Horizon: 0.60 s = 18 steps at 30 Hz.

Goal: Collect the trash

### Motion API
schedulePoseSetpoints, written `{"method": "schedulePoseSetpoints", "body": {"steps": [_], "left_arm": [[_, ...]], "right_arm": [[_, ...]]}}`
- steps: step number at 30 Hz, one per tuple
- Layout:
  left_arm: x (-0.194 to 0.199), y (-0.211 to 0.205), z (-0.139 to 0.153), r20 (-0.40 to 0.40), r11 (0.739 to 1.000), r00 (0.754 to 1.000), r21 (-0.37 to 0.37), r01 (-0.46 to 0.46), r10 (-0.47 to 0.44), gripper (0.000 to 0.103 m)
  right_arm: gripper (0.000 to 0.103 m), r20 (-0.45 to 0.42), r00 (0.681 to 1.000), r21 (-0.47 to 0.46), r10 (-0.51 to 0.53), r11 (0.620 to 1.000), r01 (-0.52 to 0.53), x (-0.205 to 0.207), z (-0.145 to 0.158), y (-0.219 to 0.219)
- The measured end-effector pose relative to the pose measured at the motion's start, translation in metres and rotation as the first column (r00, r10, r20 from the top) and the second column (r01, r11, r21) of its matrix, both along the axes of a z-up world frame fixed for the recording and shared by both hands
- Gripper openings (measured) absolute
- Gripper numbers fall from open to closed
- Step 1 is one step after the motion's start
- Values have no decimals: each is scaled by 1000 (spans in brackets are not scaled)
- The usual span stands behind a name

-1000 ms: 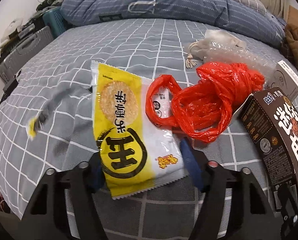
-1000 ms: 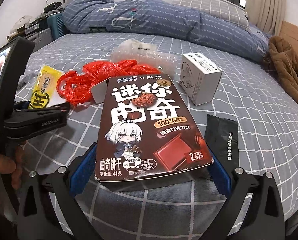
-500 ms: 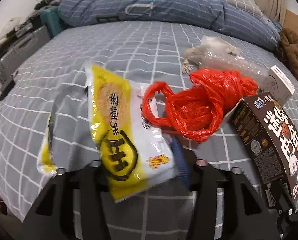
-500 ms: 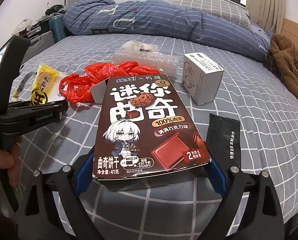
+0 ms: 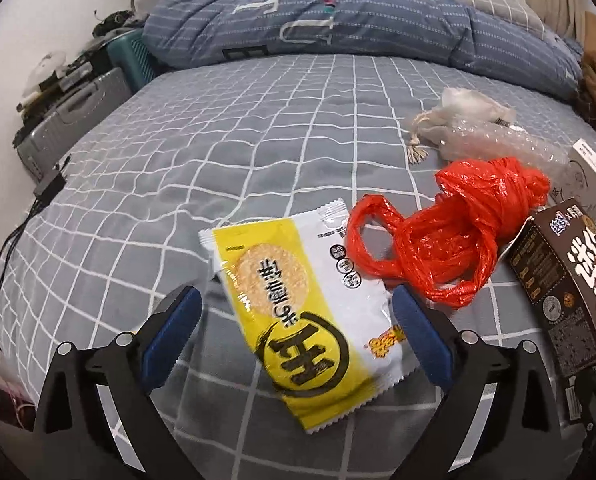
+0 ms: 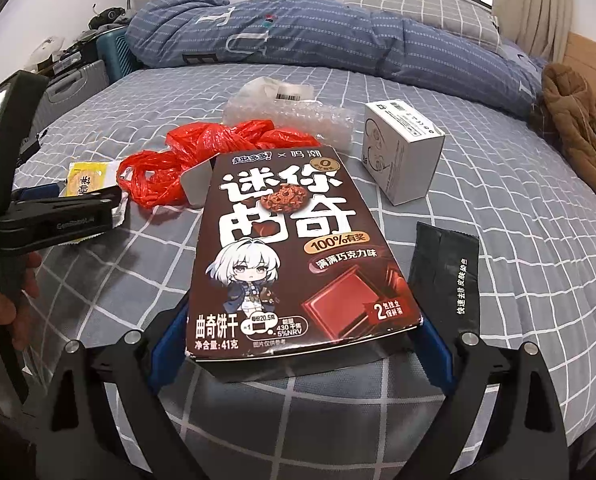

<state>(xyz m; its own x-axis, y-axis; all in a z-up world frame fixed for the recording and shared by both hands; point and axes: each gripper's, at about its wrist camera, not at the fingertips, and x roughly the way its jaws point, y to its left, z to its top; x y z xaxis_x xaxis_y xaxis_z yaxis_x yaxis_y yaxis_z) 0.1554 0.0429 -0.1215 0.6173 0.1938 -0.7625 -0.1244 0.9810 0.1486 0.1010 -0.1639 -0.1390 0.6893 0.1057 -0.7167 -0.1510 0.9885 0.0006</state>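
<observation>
A yellow and white snack wrapper [image 5: 298,312] lies flat on the grey checked bed [image 5: 258,140], between the fingers of my left gripper [image 5: 294,324]. Its jaws are opening wide, and the left pad stands clear of the wrapper. A red plastic bag [image 5: 458,240] lies just beyond the right finger. My right gripper [image 6: 302,344] is shut on a brown cookie box [image 6: 290,248], which it holds tilted a little above the bed. In the right wrist view the left gripper [image 6: 78,208] shows side-on beside the red plastic bag [image 6: 202,160].
Bubble wrap [image 5: 498,140] and a white drawstring pouch [image 5: 458,116] lie behind the red bag. A small white box [image 6: 402,148] and a black sachet [image 6: 450,272] sit right of the cookie box. A blue quilt [image 6: 298,32] lies at the back, suitcases [image 5: 74,120] left, a brown garment [image 6: 578,132] right.
The left gripper's jaws have spread wide and let go of the yellow wrapper, which now lies flat between them. The right gripper and the cookie box have stayed put.
</observation>
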Motion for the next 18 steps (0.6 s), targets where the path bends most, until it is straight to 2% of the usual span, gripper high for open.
{"method": "schedulePoseSetpoints", "body": {"steps": [4, 6, 8, 10, 12, 17, 18], "left_arm": [[9, -3, -1, 1, 1000, 1000, -9, 16, -16, 95], [11, -7, -5, -5, 999, 999, 17, 33, -33, 94], [14, -10, -11, -23, 999, 999, 31, 45, -44, 88], [16, -11, -15, -42, 998, 998, 26, 58, -57, 77], [16, -10, -18, -50, 997, 996, 10, 73, -73, 71], [10, -11, -13, -39, 996, 995, 15, 88, -88, 67], [9, -9, -12, -37, 996, 995, 8, 91, -91, 62]], "right_arm": [[90, 1, 1000, -8, 0, 1000, 0, 0, -1, 0], [90, 1, 1000, -12, -1, 1000, 1, 1, -2, 1], [90, 0, 1000, -13, -4, 1000, 4, 2, -3, 2], [90, 0, 1000, -13, -6, 1000, 5, 2, -3, 2], [90, -1, 1000, -17, -6, 1000, 6, 2, -4, 4], [90, -5, 1000, -14, -4, 1000, 4, 2, -5, 4], [90, -6, 1000, -14, -4, 1000, 4, 2, -6, 5]]}}
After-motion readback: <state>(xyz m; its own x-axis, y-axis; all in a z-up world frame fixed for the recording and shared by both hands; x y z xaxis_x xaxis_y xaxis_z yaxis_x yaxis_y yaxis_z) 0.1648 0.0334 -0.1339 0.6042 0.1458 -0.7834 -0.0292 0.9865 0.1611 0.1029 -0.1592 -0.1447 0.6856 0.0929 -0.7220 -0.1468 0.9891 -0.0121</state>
